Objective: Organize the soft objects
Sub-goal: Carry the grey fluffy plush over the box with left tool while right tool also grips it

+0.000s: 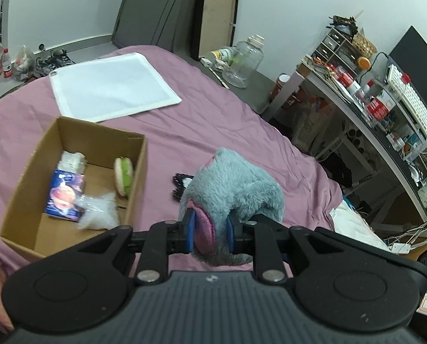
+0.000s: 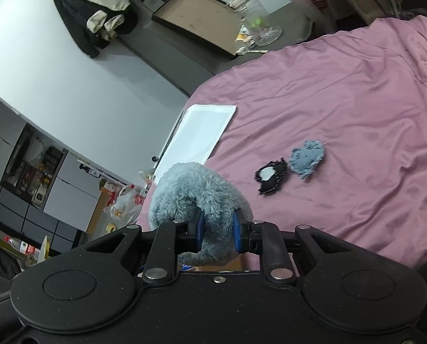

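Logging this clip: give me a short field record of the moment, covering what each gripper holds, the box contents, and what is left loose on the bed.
left gripper: shut on grey plush toy, pinching a pink part
right gripper: shut on the same grey plush toy
cardboard box: open, on the pink bedsheet
box contents: green-and-cream plush, printed packet, clear plastic bag, white item at the back
loose on bed: black patch, blue fuzzy patch, white cloth
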Tool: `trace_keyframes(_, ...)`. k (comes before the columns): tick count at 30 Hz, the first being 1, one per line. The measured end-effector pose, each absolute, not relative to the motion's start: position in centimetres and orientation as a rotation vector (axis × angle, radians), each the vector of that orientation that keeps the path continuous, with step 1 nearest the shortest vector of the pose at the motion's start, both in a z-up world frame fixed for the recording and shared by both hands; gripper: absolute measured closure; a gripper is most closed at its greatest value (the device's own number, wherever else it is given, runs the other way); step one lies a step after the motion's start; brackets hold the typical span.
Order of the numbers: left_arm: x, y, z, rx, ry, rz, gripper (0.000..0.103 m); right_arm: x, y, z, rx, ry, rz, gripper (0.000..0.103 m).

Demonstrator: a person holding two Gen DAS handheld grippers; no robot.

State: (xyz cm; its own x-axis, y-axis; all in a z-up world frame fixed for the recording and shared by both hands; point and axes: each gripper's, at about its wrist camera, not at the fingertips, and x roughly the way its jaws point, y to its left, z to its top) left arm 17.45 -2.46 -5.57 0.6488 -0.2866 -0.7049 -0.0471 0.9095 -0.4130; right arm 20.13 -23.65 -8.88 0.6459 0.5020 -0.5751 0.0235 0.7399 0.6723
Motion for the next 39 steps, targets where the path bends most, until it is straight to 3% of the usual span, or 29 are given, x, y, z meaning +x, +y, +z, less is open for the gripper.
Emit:
trace_keyframes(22,16.5,7.7,-5.4,-0.490,0.838,-0.083,0.082,20.9,-13.7,-7.5,0.615,0.879,0.386,0.083)
trace_keyframes(39,17.1,12.7,-9.7,-0.560,0.903,-0.007,0.082,22.0,-8.3,-10.5,0.561,0.985,0.399,0.083)
